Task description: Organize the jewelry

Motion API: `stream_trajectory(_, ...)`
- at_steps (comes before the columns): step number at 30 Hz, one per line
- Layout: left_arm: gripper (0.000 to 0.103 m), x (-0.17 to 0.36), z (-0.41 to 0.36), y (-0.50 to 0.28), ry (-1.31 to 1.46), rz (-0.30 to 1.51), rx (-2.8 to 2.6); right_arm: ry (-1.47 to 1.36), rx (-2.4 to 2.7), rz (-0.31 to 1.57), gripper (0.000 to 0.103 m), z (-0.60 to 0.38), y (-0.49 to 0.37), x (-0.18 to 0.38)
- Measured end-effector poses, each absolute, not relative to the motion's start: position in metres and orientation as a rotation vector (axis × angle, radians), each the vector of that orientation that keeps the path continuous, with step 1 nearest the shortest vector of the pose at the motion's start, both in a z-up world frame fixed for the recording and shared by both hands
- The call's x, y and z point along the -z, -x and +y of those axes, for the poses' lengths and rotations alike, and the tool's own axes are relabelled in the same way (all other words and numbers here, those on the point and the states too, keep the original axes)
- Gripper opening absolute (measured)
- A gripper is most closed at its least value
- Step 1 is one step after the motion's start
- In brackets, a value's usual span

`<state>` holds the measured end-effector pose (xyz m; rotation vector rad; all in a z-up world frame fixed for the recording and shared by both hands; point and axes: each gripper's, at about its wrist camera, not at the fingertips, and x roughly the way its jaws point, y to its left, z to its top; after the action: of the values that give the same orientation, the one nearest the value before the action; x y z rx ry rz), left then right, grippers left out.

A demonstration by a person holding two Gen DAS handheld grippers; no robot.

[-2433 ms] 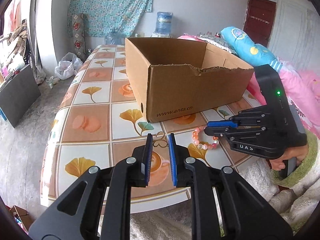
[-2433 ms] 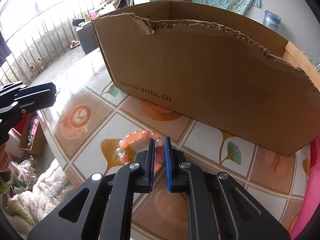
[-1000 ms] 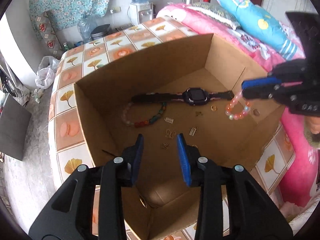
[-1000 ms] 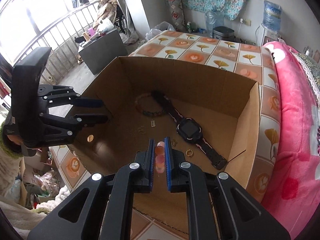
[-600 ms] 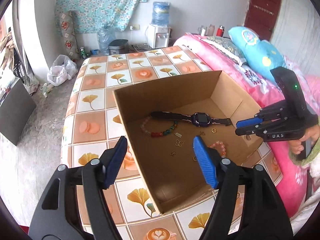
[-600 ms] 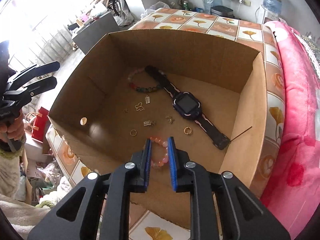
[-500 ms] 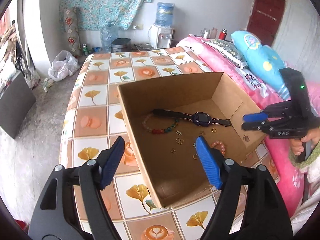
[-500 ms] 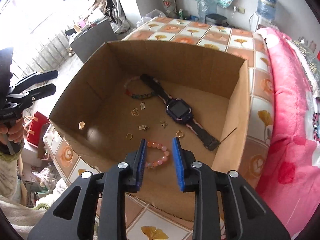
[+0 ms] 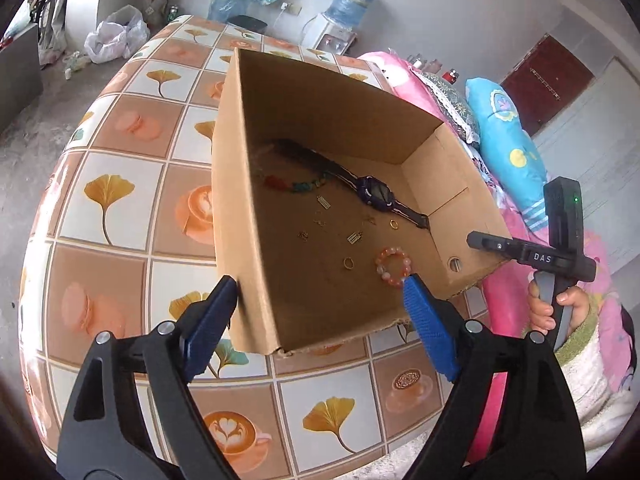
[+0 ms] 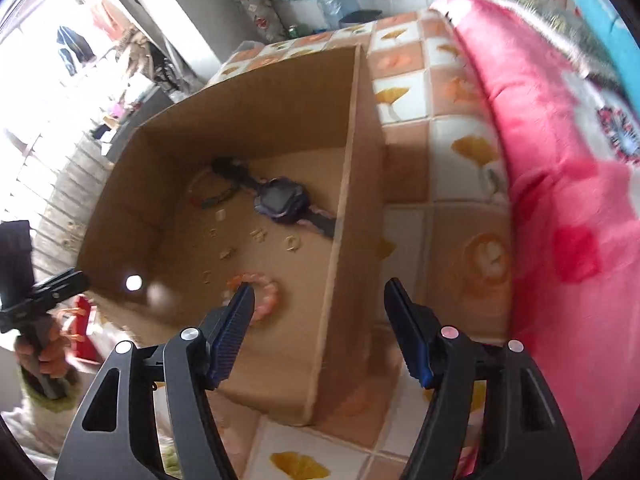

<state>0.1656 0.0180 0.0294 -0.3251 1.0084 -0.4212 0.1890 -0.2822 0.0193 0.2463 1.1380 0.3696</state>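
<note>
An open cardboard box [image 9: 240, 208] stands on a table [image 9: 120, 208] covered in a tile-and-leaf pattern, beside a pink bedspread [image 10: 560, 168]. On the box floor lie the jewelry pieces: a pink bead bracelet [image 9: 393, 267] near the front wall, a gold ring [image 9: 348, 263] just beside it, a dark wristwatch [image 9: 374, 193] stretched across the back, a multicoloured bead bracelet [image 9: 298, 186] to its left, and several small gold charms [image 9: 354, 237] scattered between them.

The left gripper [image 9: 320, 300] hovers above the box's near corner – its blue pads have just been opening and now stand wide apart with nothing between them. The right gripper [image 10: 320, 300] (its view is motion-blurred) hangs over the box's side wall; its jaws have likewise just been opening, and the pink bead bracelet lies free on the cardboard below, partly hidden by the left-hand fingertip, not pinched.

Each gripper is carried by a hand in a fleecy sleeve – the right hand [image 9: 558, 306] appears at the edge of the left view, the left hand [image 10: 44, 354] at the edge of the right view.
</note>
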Motion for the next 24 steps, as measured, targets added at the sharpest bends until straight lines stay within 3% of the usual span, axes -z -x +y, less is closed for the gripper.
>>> stream_trajectory(4, 0.082, -0.031, 0.025, -0.165, 0.359, 1.001, 0.396, -0.153, -0.306, 1.136, 0.069, -0.257, -0.175, -0.02)
stream_trajectory(19, 0.082, -0.029, 0.045, -0.099, 0.392, 1.003, 0.423, -0.291, -0.301, 1.129, 0.069, -0.255, -0.077, -0.027)
stream_trajectory(24, 0.082, -0.05, 0.051, -0.07, 0.343, 0.871, 0.329, -0.318, -0.27, 1.045, 0.069, -0.264, -0.054, -0.039)
